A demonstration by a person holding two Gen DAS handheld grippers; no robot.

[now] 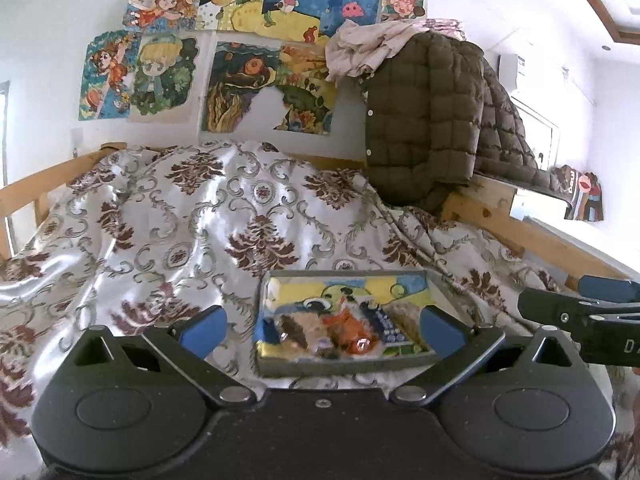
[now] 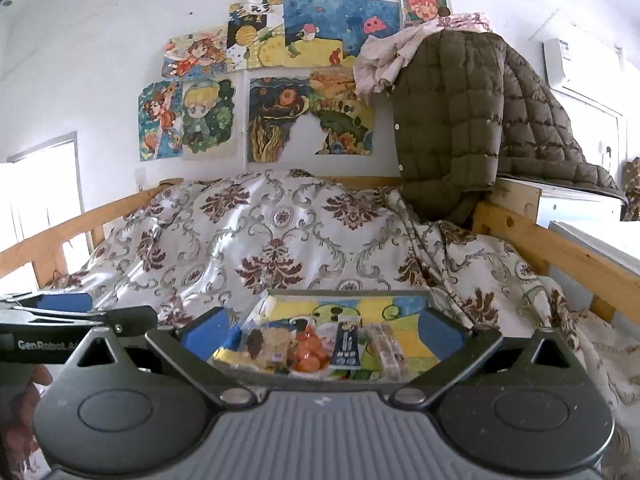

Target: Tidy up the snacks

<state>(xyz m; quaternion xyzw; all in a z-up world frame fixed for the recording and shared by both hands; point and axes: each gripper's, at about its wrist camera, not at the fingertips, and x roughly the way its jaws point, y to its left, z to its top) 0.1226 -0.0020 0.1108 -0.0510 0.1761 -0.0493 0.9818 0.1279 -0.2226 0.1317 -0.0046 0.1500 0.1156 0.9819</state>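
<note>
A shallow tray [image 1: 344, 365] with a painted floor lies on the patterned bedspread [image 1: 168, 216]. Several wrapped snacks sit along its near side: a brown one [image 1: 294, 330], an orange packet [image 1: 352, 334], a dark blue packet [image 1: 390, 330] and a pale bar [image 1: 408, 318]. My left gripper [image 1: 322, 330] stands wide open just short of the tray, nothing between its blue pads [image 1: 202, 334]. In the right wrist view the same tray [image 2: 348, 294] holds the orange packet [image 2: 308, 354], blue packet [image 2: 346, 346] and pale bar [image 2: 386, 346]. My right gripper [image 2: 324, 334] is wide open too, empty.
An olive quilted jacket [image 1: 424, 120] and a pink cloth [image 1: 368, 46] hang over the wooden bed frame [image 1: 492, 208] at the right. Drawings cover the white wall [image 1: 48, 32] behind. The right gripper's finger [image 1: 576, 304] shows at the left view's right edge.
</note>
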